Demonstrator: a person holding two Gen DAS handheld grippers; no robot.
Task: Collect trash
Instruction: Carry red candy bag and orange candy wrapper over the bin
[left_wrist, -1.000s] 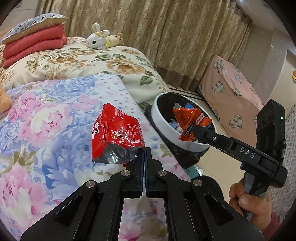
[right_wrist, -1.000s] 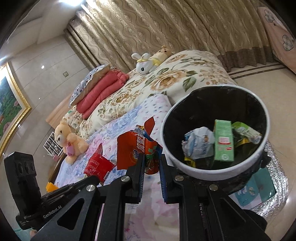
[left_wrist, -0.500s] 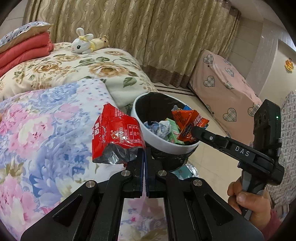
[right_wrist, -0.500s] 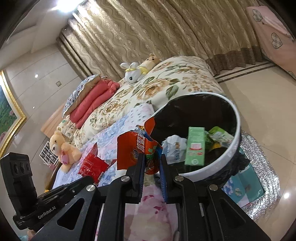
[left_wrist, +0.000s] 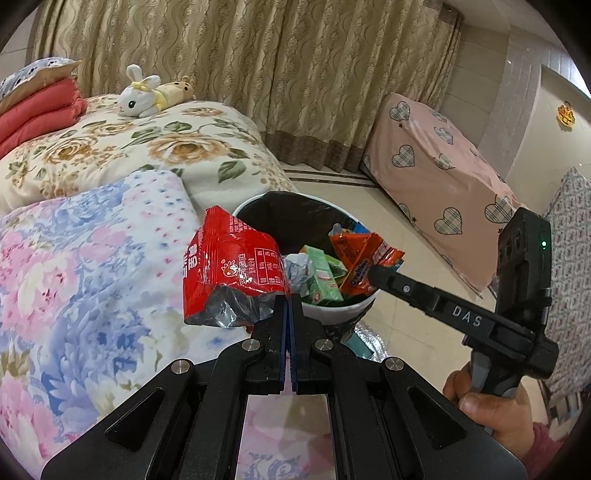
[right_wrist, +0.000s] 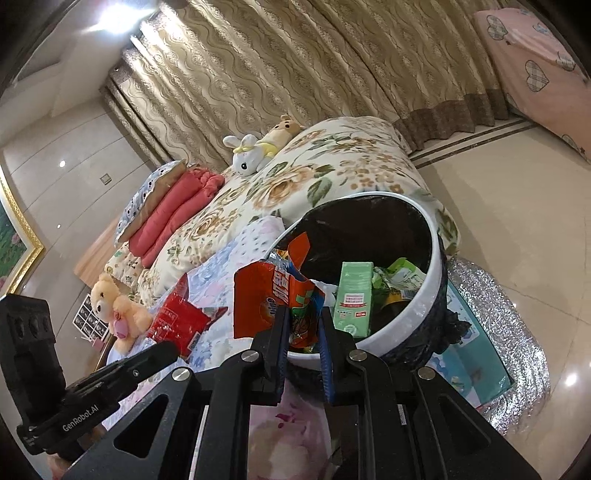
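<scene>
Bin (left_wrist: 334, 314) nearer now, left claw (left_wrist: 288, 301) clamps crumpled red wrapper (left_wrist: 232, 269), right claw (right_wrist: 301, 325) clamps orange wrapper (right_wrist: 273, 295)

The bed (left_wrist: 66, 280) carries floral quilts, folded red blankets (left_wrist: 37, 110) and plush toys (left_wrist: 147, 98). The bin (right_wrist: 432, 295) stands on the floor (right_wrist: 517, 221)

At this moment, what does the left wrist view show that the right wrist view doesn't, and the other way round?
Only the left wrist view: the hand holding the right gripper, and a yellow wall ornament.

Only the right wrist view: a teddy bear, a gold picture frame and the silver mat under the bin.

Both: the bin, the green carton inside it, the red wrapper shut in the left gripper, the orange wrapper gripped by the right one, the bed, the rabbit toy and the curtains.
</scene>
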